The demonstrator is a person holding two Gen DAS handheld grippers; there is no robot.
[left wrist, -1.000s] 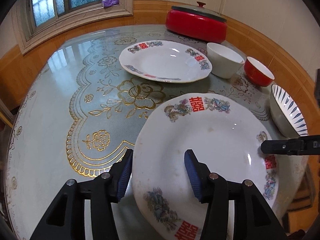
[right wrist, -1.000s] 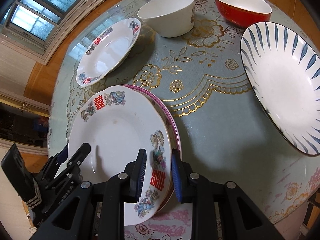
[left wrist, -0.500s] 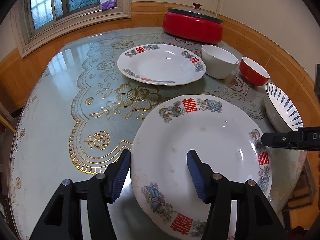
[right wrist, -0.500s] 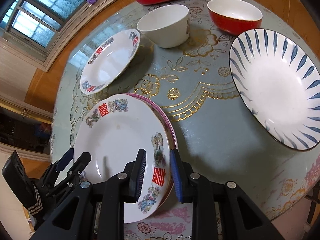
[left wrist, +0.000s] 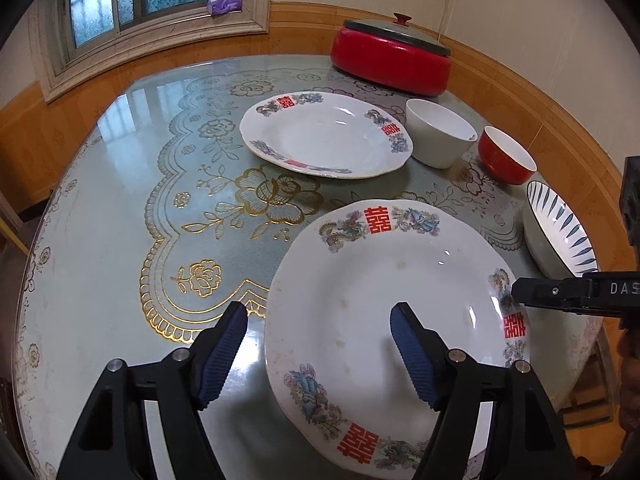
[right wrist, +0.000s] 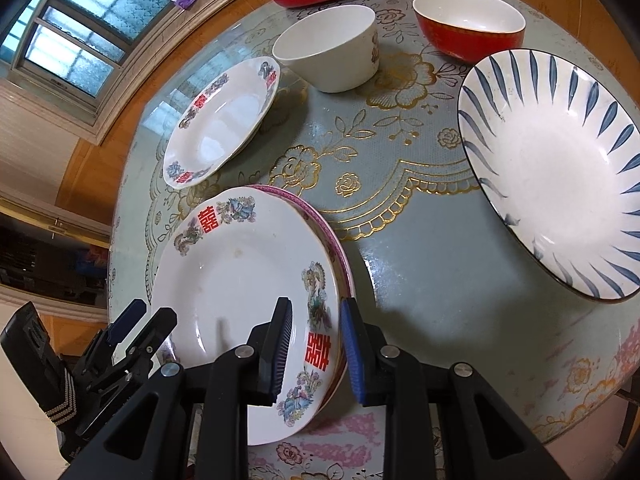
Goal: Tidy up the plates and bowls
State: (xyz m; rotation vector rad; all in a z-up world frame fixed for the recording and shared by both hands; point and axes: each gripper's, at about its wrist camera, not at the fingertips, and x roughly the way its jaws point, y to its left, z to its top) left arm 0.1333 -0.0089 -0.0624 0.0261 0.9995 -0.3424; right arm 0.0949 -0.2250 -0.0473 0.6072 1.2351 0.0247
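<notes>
Both grippers are backing off the stacked plate (left wrist: pixel 396 312), left gripper (left wrist: pixel 320 352) spreading wider, right gripper (right wrist: pixel 314 354) opening off the rim at 6 o'clock. You're finishing the release onto the pink-rimmed plate (right wrist: pixel 338 248); next grab is probably the matching plate (left wrist: pixel 326 140) at 12 o'clock.

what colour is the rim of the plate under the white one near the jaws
Pink, magenta-edged: the lower plate peeks out from under the white plate. It shows best in the right wrist view.
</notes>
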